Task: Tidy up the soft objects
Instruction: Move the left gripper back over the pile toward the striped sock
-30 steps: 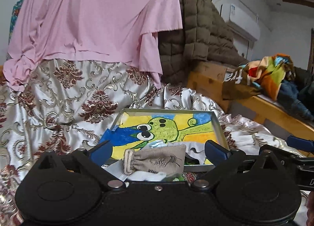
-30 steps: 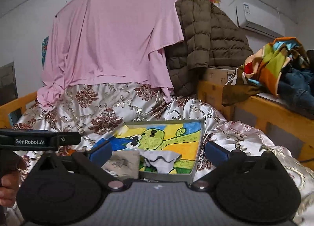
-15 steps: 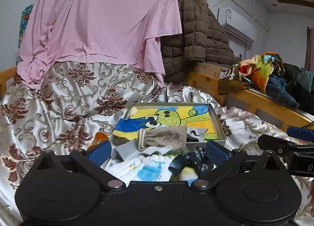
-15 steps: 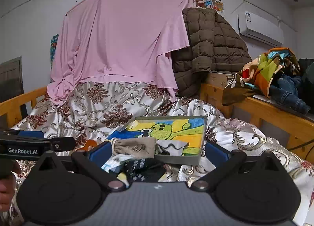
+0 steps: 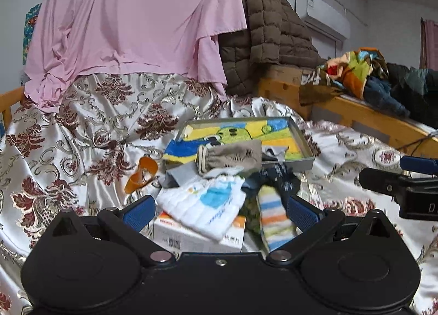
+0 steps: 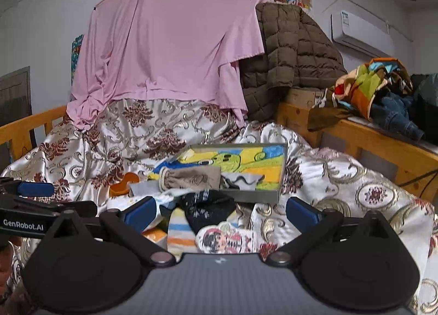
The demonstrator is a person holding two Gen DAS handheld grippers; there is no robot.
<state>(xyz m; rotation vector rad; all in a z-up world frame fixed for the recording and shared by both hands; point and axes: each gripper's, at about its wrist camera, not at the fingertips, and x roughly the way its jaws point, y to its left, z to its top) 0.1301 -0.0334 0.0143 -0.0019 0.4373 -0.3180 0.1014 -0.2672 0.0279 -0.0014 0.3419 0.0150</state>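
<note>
Tongs (image 5: 220,209) (image 6: 220,212) both agape, empty, above socks (image 5: 273,216).

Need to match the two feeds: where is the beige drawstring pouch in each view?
Left wrist: pouch at centre, on the tray's near-left edge.
Right wrist: pouch centre-left, left of the tray.
Shared landmark: orange cup to its left.

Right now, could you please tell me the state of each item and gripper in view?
Left gripper: open, empty.
Right gripper: open, empty.
Shallow grey tray with cartoon picture: mostly empty.
Beige drawstring pouch: closed, lying across the tray's front edge.
White patterned cloth: draped over a white carton.
Striped sock: lying outside the tray.
Orange cup: tipped over.
</note>
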